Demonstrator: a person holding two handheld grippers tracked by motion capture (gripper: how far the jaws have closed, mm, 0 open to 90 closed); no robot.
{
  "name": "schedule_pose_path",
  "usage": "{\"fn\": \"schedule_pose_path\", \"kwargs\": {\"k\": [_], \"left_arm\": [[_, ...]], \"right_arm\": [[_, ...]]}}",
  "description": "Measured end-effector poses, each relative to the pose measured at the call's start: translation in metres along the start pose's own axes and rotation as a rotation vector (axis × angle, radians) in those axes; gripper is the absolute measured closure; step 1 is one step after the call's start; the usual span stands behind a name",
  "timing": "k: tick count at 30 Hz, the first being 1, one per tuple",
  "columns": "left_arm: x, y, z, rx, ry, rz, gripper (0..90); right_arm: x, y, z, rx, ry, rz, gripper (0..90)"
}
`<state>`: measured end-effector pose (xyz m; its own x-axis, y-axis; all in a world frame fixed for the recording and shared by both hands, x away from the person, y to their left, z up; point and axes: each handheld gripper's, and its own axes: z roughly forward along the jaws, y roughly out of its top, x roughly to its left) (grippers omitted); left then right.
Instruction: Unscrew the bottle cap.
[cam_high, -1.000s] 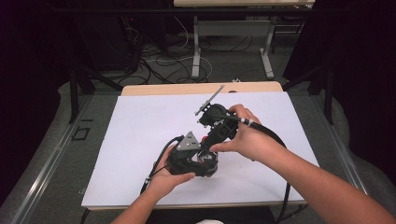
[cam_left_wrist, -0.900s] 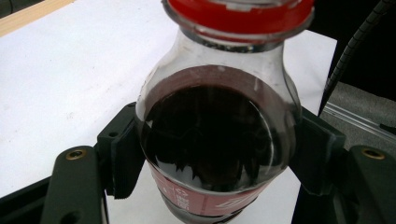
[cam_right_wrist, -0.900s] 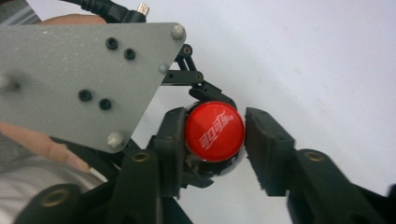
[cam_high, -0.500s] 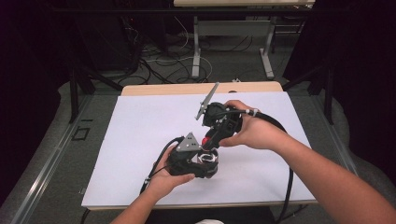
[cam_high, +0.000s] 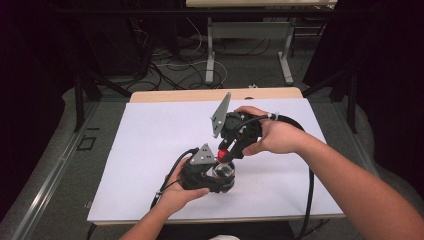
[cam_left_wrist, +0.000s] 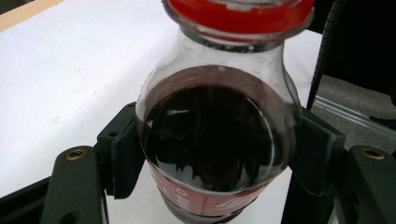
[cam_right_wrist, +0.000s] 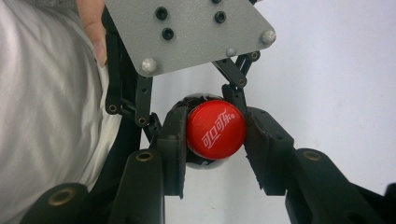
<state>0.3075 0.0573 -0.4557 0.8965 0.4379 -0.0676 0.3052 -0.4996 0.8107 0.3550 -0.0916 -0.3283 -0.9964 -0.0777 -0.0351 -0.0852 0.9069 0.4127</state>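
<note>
**Two hand-held grippers on one cola bottle**

Two hand-held grippers meet over a single bottle (cam_high: 226, 172) near the front middle of the bench (cam_high: 150, 135), which is covered in a white sheet. The bottle stands upright, holds dark liquid and wears a red label low on its body.

The left hand-held gripper (cam_high: 212, 181) comes in from the near left, held by the person's left hand (cam_high: 176, 192). In the left gripper view its two black jaws press on opposite sides of the bottle's rounded body (cam_left_wrist: 217, 135), just above the label, so it is clamped on the bottle. A grey three-cornered plate (cam_high: 202, 155) sits on top of this gripper.

The right hand-held gripper (cam_high: 226, 154) reaches down from the far right, tilted steeply, with the right hand (cam_high: 275, 136) wrapped round its body and a black cable (cam_high: 309, 190) trailing off the near edge of the bench. In the right gripper view its jaws sit tight against both sides of the red cap (cam_right_wrist: 215, 129), which bears white lettering; it is closed on the cap. The same view shows the left gripper's grey plate (cam_right_wrist: 187, 32) just beyond the cap, and a fingertip (cam_right_wrist: 95, 32) beside it.

Beyond the bench, on the floor, lie tangled cables (cam_high: 170, 65) around the legs of another table (cam_high: 210, 50).
</note>
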Motion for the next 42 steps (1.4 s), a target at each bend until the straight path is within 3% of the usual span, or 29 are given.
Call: {"fn": "schedule_pose_path", "kwargs": {"k": [5,7,9,13,16,18,20,24,26,27,29,34,38,40,41,42], "left_arm": [[0.0,0.001,0.001,-0.013,0.006,0.004,30.1],[0.001,0.001,0.0,0.002,0.001,-0.001,30.1],[0.002,0.001,0.001,-0.01,0.012,-0.003,30.1],[0.002,0.001,0.001,-0.016,0.01,-0.023,30.1],[0.003,0.001,0.001,-0.017,0.017,-0.026,30.1],[0.003,0.001,0.0,-0.018,0.011,-0.028,30.1],[0.003,0.002,-0.001,-0.013,0.009,-0.023,30.1],[0.004,0.001,0.0,-0.026,0.03,-0.017,30.1],[0.004,0.002,-0.001,-0.026,0.034,-0.017,30.1],[0.004,0.002,-0.001,-0.018,0.028,-0.016,30.1],[0.004,0.002,-0.002,-0.012,0.023,-0.017,30.1],[0.003,0.002,0.0,-0.025,0.029,-0.016,30.1],[0.003,0.002,0.0,-0.021,0.028,-0.018,30.1],[0.003,0.002,0.0,-0.023,0.027,-0.015,30.1],[0.003,0.002,0.0,-0.023,0.026,-0.015,30.1],[0.004,0.002,-0.002,-0.011,0.017,-0.012,30.1]], "right_arm": [[-0.001,-0.001,-0.002,-0.011,0.002,0.011,60.5],[0.0,-0.001,-0.002,-0.011,-0.01,0.044,59.7],[0.0,-0.002,-0.002,-0.036,-0.022,0.1,46.9],[0.007,-0.001,-0.004,-0.055,-0.095,0.2,40.6],[0.015,0.002,-0.003,-0.065,-0.131,0.32,40.8],[0.019,0.004,-0.002,-0.041,-0.197,0.378,43.7],[0.021,0.006,-0.003,-0.049,-0.214,0.499,45.7],[0.024,0.009,-0.003,-0.021,-0.246,0.611,47.1],[0.025,0.01,-0.001,-0.053,-0.262,0.66,50.9],[0.024,0.011,-0.003,-0.026,-0.258,0.683,51.3],[0.023,0.012,-0.003,-0.032,-0.251,0.73,53.7],[0.021,0.014,0.001,0.0,-0.233,0.762,58.5],[0.02,0.015,0.002,0.011,-0.246,0.762,60.4],[0.02,0.015,0.002,0.012,-0.23,0.741,60.5],[0.019,0.013,0.004,-0.013,-0.229,0.708,60.5],[0.018,0.014,0.002,0.011,-0.216,0.671,60.6]]}}
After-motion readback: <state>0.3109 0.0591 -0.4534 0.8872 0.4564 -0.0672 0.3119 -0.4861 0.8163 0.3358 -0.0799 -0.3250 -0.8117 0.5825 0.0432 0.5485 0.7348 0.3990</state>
